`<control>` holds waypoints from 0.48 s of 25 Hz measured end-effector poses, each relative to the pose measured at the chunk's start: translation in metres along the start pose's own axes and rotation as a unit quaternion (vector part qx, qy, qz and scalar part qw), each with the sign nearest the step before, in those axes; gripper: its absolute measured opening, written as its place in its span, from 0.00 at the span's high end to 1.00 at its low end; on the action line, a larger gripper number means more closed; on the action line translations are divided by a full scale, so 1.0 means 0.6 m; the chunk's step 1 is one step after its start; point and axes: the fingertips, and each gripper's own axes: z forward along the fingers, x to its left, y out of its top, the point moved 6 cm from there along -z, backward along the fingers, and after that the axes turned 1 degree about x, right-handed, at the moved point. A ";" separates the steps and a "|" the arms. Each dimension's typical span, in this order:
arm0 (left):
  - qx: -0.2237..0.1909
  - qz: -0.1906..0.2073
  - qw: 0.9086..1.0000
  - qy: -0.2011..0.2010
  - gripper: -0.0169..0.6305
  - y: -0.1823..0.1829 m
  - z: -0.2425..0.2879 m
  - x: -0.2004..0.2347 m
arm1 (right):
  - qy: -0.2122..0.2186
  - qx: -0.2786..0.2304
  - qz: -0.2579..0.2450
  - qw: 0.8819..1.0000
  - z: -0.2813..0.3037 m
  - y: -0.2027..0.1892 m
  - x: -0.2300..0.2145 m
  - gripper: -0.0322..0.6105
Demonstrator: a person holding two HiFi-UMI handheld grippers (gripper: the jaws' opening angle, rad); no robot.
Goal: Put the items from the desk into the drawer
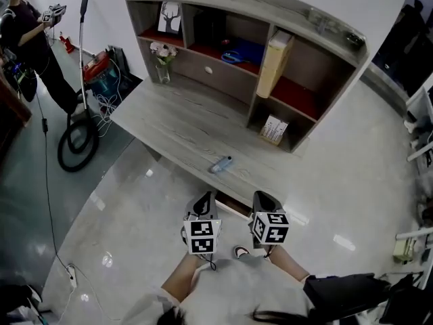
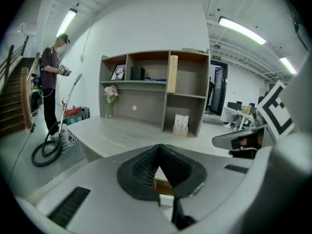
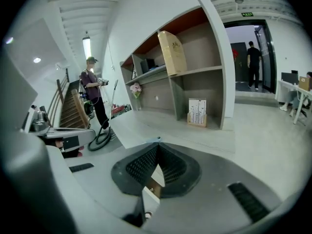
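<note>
The small bluish bottle is lying on its side near the front edge of the surface, all on its own, and both sets of tongs are hanging just short of that edge. The left tongs are clenched on nothing, tips meeting. The right tongs are looking the same, clenched and empty. The drawer with the white knob is sitting shut in the hutch at the back, well apart from the bottle.

The risk, I'd say: a lying bottle is likely to roll off the near edge if clenched tips nudge it. That small knob is also looking easy to slip off.

The right gripper view is showing only a blue sliver of the bottle. A brownish strip under the front edge may be another drawer; I cannot tell.
</note>
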 end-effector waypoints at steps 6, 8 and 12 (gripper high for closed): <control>0.020 0.010 0.999 -0.042 0.98 0.000 0.026 0.045 | -0.046 -0.006 0.034 0.998 0.009 -0.005 0.023 0.95; 0.026 0.006 0.998 -0.052 0.98 -0.005 0.036 0.050 | -0.058 -0.005 0.038 0.998 0.011 -0.010 0.022 0.95; 0.042 0.001 0.996 -0.073 0.98 -0.013 0.052 0.046 | -0.084 -0.006 0.049 0.995 0.003 -0.019 0.009 0.95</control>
